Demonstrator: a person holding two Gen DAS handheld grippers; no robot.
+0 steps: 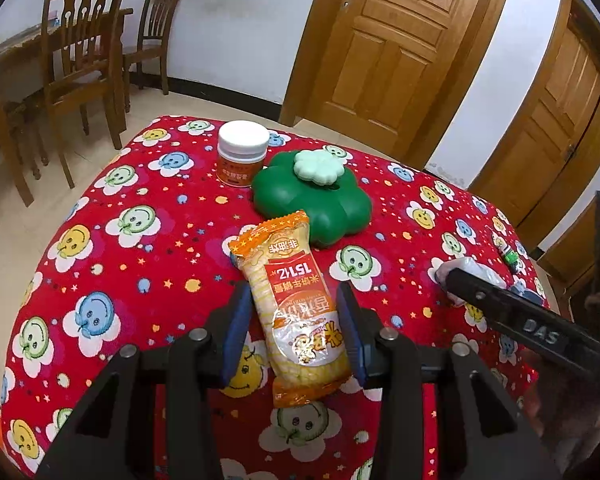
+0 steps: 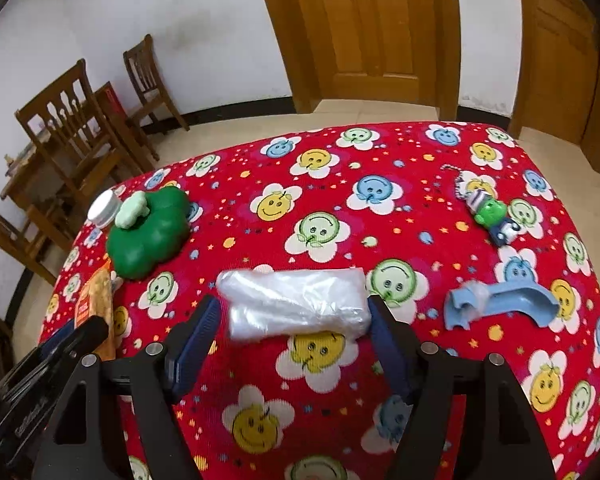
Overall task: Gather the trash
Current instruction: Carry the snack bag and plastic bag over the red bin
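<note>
The left tongs (image 1: pixel 296 320) grip an orange snack packet (image 1: pixel 296 300) just in front of the green clover-shaped box (image 1: pixel 312 196). Right of that box, the right tongs (image 2: pixel 296 320) stand wide around a clear plastic bag (image 2: pixel 296 304) lying on the bench (image 2: pixel 380 152).

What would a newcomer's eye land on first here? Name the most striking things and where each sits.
The red smiley-flower tablecloth fills both views. Between the left gripper fingers an orange snack packet is held, with a green clover-shaped container and a white-capped jar behind it. The right gripper stands open around a clear crumpled plastic bag on the cloth.
</note>
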